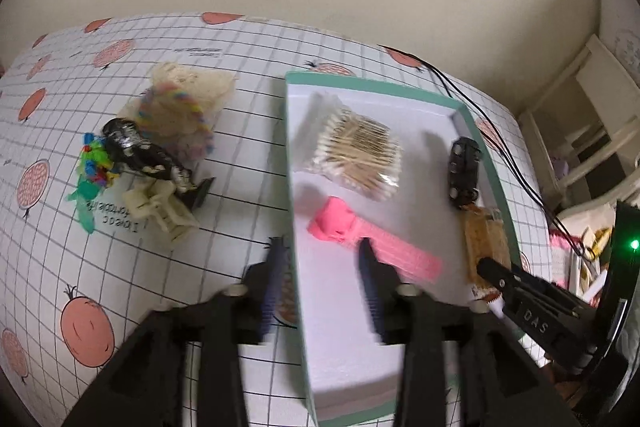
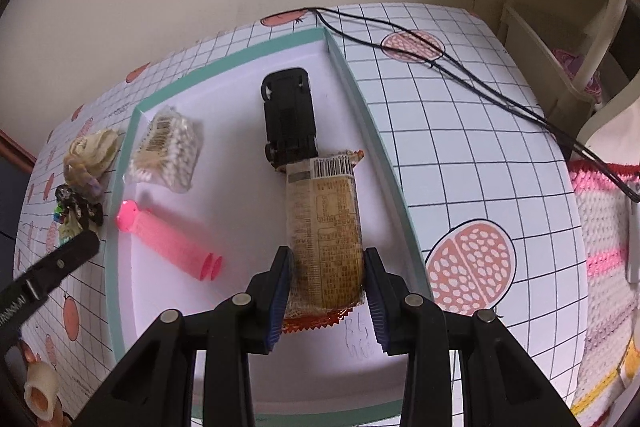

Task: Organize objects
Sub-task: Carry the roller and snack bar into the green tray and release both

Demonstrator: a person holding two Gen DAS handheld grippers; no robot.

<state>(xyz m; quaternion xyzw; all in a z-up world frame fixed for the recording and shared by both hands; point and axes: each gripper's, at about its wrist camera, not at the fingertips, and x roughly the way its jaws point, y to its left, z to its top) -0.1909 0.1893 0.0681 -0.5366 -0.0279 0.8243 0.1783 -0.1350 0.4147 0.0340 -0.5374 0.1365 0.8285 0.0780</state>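
Right wrist: right gripper fingers straddle snack packet; left gripper spread, empty.

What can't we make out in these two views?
- Snack packet: near end hidden between the right tongs in the right wrist view; whether the pads are pressing it is unclear.
- Print on the packet: too small and blurred to read.
- Left tongs: fingers motion-blurred in the left wrist view.
- Pile left of the box: items overlap, so what each one is stays unclear.
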